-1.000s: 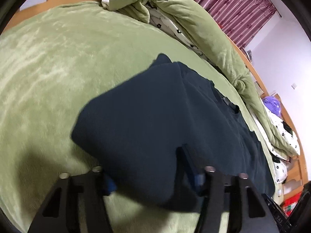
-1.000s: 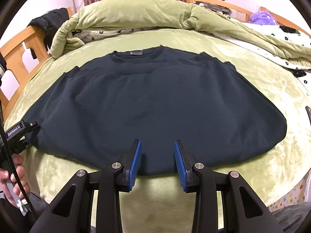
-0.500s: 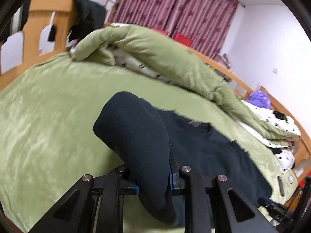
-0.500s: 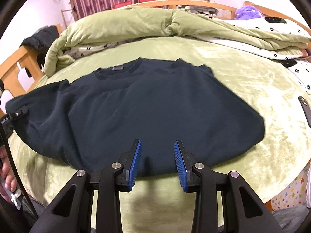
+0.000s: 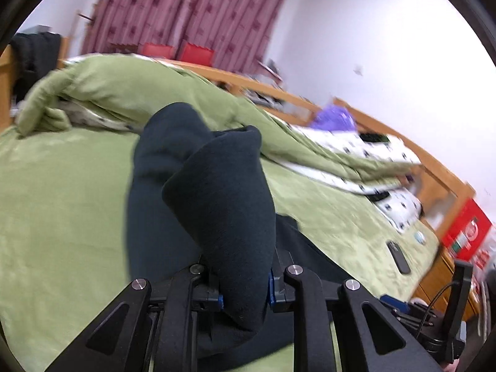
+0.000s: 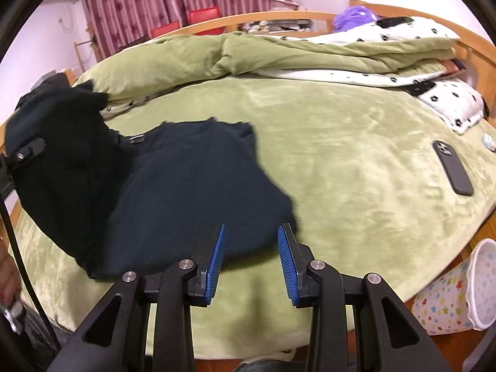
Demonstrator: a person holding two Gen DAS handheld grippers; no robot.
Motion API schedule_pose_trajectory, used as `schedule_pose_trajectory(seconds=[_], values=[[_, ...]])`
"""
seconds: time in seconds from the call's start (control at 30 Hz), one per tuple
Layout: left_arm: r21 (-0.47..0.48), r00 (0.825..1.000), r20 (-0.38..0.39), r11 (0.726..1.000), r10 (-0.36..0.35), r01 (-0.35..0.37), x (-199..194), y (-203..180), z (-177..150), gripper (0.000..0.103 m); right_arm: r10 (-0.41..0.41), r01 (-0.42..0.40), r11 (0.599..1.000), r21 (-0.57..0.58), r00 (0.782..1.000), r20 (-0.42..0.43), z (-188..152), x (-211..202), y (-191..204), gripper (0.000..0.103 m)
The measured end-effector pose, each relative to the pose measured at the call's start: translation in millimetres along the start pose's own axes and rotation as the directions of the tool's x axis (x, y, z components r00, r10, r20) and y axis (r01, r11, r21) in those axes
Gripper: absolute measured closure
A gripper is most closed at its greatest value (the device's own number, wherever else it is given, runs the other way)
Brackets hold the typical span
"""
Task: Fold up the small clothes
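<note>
I see the bed (image 6: pixel 341 142) filling most of both views, covered in a plush olive-green fleece blanket with a short shiny nap, framed by a pale wooden rail along the upper edge. Across the top of the frame a thick green duvet (image 6: pixel 235 52) lies rolled in a long soft ridge, its white underside printed with small black dots. The dark navy sweater (image 6: pixel 192 186), a matte fleecy knit, lies in the lower left of the right wrist view; its right portion rests flat on the blanket while its left portion is lifted into a rumpled hanging mass. My left hand-held gripper (image 5: pixel 245 291) has just been closing and its blue-padded jaws clamp a thick bunched fold of that sweater (image 5: pixel 217 210), which bulges in rounded lobes up the centre of the left wrist view. My right hand-held gripper (image 6: pixel 251 254) stands with its ribbed blue pads apart and nothing between them, just at the sweater's near hem. A slim black phone (image 6: pixel 452 167) lies on the blanket at the right, and a star-printed white bin (image 6: pixel 455 291) stands beside the bed at lower right.
</note>
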State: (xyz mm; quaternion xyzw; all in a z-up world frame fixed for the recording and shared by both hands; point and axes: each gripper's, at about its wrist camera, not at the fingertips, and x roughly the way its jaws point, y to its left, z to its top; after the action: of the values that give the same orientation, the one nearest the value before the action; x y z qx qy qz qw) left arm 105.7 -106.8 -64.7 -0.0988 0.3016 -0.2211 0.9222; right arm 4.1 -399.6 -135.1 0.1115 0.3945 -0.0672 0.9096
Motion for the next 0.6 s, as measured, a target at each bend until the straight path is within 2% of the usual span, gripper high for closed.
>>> schedule_pose_trajectory(seconds=[0.1, 0.2, 0.33, 0.47, 0.5, 0.57, 0.6], values=[[0.014, 0.996, -0.077, 0.999, -0.042, 0.043, 30, -28, -24, 0.086, -0.006, 0.006, 1.0, 0.027, 1.0, 0.0, -5, -2, -22, 0.068], [0.007, 0.981, -0.177, 0.997, -0.077, 0.079, 61, -48, -54, 0.086, -0.013, 0.013, 0.999, 0.049, 1.0, -0.003, -8, -1, -37, 0.068], [0.075, 0.972, -0.234, 0.996, -0.027, 0.045, 78, -62, -84, 0.084, 0.005, -0.004, 0.999, 0.05, 1.0, -0.013, -11, 4, -44, 0.068], [0.023, 0.963, -0.259, 0.996, -0.072, 0.081, 68, -51, -72, 0.074, 0.049, -0.049, 0.998, 0.026, 0.999, -0.001, -9, 5, -38, 0.068], [0.004, 0.963, -0.255, 0.996, -0.088, 0.092, 64, -48, -67, 0.069, 0.066, -0.066, 0.998, 0.018, 0.998, 0.004, -7, 5, -34, 0.066], [-0.023, 0.966, -0.23, 0.993, -0.116, 0.114, 50, -39, -57, 0.061, 0.103, -0.103, 0.995, 0.008, 0.995, 0.02, -3, 2, -25, 0.058], [-0.028, 0.969, -0.212, 0.992, -0.126, 0.123, 42, -33, -53, 0.053, 0.123, -0.124, 0.992, 0.007, 0.992, 0.032, 0, 1, -21, 0.052]])
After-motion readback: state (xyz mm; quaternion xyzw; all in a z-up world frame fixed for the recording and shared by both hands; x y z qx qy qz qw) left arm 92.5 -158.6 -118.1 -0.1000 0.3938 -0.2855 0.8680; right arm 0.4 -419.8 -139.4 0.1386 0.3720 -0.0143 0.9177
